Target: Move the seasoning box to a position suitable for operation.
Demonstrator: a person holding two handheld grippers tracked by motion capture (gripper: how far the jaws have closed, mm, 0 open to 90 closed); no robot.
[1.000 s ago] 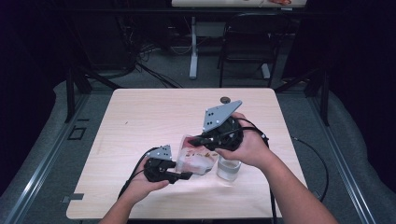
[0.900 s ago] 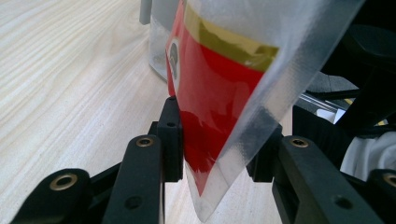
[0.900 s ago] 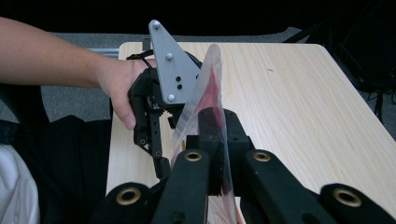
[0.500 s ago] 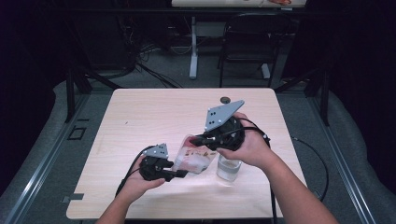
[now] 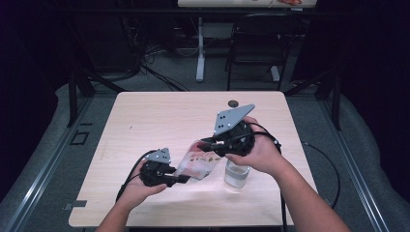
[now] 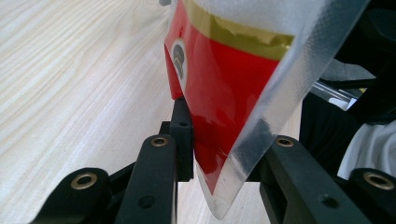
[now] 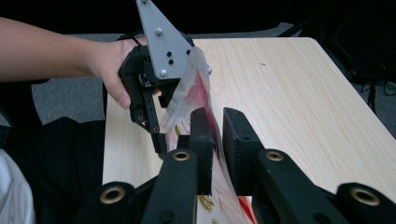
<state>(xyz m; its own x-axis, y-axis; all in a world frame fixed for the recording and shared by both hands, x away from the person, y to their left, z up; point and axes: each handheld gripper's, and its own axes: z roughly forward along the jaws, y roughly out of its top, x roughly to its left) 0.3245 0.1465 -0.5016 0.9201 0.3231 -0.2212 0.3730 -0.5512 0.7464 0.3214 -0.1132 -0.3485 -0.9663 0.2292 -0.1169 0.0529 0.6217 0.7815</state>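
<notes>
- Red-printed clear plastic pouch (image 5: 199, 164) hangs between both grippers, above the near half of the wooden tabletop (image 5: 159, 121).
- Left gripper (image 5: 180, 178) pinches the pouch's lower corner; its jaws have just been closing.
- Right gripper (image 5: 205, 143) has just been opening; the pouch's edge passes between its narrowly parted jaws.
- Small clear jar (image 5: 237, 175) stands near the front edge, under the right hand (image 5: 258, 150).
</notes>
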